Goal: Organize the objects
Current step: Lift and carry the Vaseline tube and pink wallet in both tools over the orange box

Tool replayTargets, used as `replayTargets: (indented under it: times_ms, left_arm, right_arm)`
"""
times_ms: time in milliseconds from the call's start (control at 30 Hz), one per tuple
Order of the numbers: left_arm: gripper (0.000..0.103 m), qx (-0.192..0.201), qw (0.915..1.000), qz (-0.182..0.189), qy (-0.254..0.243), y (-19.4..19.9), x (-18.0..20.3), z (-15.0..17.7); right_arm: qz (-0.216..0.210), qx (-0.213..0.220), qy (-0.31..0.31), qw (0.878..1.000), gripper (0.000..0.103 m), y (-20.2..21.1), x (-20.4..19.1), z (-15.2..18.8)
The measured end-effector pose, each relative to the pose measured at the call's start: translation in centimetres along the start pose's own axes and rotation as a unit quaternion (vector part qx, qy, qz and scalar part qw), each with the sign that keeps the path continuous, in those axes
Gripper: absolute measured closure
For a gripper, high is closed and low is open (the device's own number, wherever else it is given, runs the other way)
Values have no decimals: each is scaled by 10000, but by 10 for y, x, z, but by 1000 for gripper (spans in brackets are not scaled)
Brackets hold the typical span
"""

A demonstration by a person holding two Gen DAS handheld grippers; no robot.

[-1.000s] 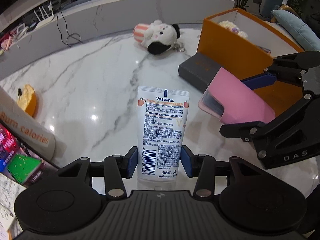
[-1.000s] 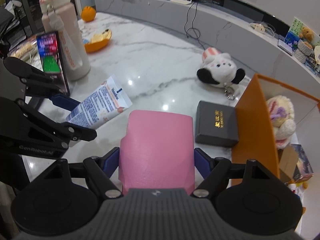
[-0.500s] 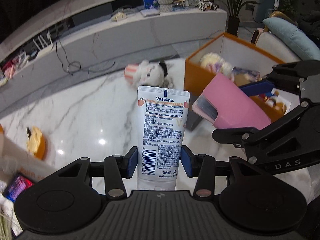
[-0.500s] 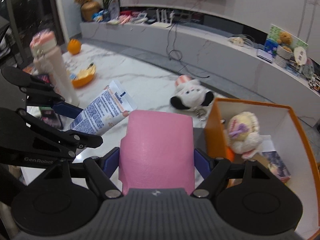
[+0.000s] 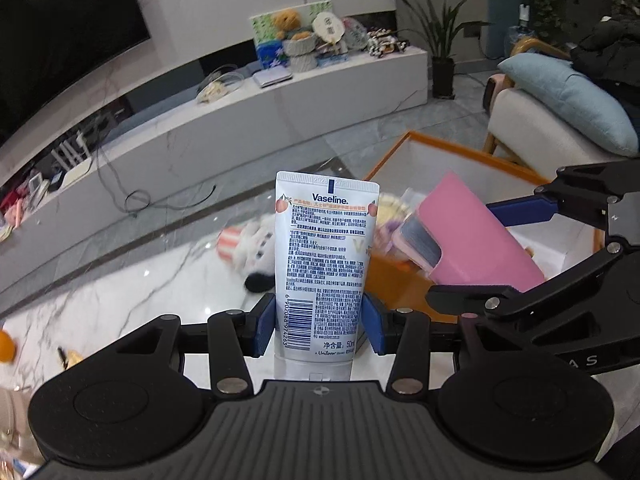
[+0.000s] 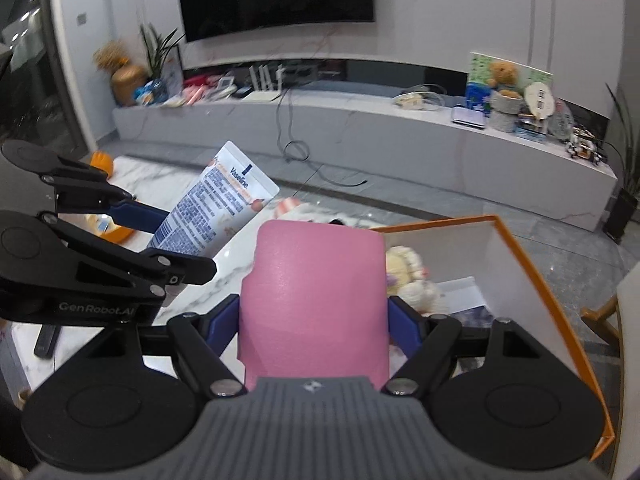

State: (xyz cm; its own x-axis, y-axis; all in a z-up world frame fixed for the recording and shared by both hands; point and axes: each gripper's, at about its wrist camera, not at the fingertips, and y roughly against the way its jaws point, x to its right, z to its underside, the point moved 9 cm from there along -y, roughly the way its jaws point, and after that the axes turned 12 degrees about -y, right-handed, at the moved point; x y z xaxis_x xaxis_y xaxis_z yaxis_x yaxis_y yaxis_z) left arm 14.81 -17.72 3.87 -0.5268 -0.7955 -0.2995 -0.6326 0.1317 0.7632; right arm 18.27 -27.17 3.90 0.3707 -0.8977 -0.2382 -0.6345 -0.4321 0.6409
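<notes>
A marble desk (image 5: 120,292) is gleaming under the living-room lights, with a long low TV shelf (image 6: 360,120) running along the wall behind it. The left gripper (image 5: 320,316) is clenching a Vaseline tube (image 5: 325,256) near its cap end, crimped end pointing up, so the tube is riding clear above the desk. Just right of the tube, the right gripper (image 6: 314,320) is squeezing a pink case (image 6: 316,300) by its two side edges, flat face up. Both things are hanging in the air close to the orange box (image 6: 532,280), which is sitting open at the desk's edge right of the tube; the pink case is already hovering over its near wall. Inside the box a pale plush toy (image 6: 408,276) and some flat packets are lying, leaving room, so I judge that both items are heading there. Beyond the tube, a black-and-white plush (image 5: 252,248) is lying on the marble, still to be sorted. Far left of the tube, an orange fruit (image 5: 6,344) is peeking in.
</notes>
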Motion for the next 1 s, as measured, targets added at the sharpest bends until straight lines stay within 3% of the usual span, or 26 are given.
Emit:
replayTargets:
  times_ms: [200, 433, 667, 800, 1000]
  left_arm:
    - [50, 240, 9992, 296, 138, -3, 22, -22]
    - [50, 431, 9956, 775, 296, -17, 54, -44]
    - [50, 332, 9772, 1762, 1135, -43, 86, -53]
    - [50, 16, 9772, 1836, 1071, -63, 102, -43]
    - [50, -439, 9850, 1583, 530, -89, 125, -25]
  right_arm:
    - [141, 271, -391, 9988, 24, 21, 39, -11]
    - [663, 462, -931, 9924, 24, 35, 102, -17]
    - [1128, 430, -1351, 9834, 24, 34, 151, -8]
    - [1426, 297, -1239, 9815, 25, 23, 164, -2]
    - [1587, -47, -1050, 9817, 25, 6, 173, 16]
